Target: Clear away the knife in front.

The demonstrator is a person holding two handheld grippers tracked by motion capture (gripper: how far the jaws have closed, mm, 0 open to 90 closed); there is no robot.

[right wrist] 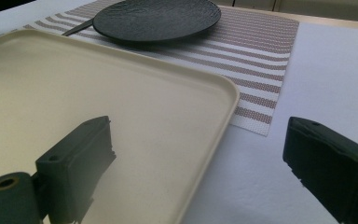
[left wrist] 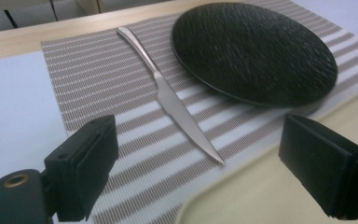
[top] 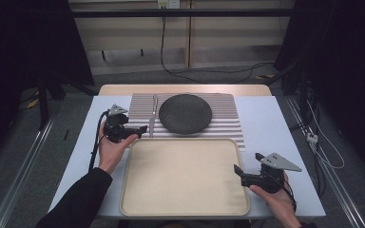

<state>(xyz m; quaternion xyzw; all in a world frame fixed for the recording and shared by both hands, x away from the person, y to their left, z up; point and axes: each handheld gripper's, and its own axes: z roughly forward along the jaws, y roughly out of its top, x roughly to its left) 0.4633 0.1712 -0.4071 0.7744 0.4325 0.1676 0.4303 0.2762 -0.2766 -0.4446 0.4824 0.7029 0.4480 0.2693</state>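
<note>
You held the left gripper at the mat's near-left corner, jaws spread wide and gripping nothing. In the left gripper view, the knife lay on the striped mat just ahead of those open jaws, its tip pointing back toward the gap between them and close to the tray's far-left corner, its handle running away toward the mat's far edge. The knife sat apart from both jaws, nearer the left one. The black plate rested on the mat just beside the knife, toward the mat's middle.

Your right gripper hovered at the tray's right edge, near its near-right corner, jaws likewise parted and empty. In the right gripper view, one jaw hung over the tray, the other over the bare table, with the tray's rim between them. The plate and mat lay well beyond, toward the table's far edge.
</note>
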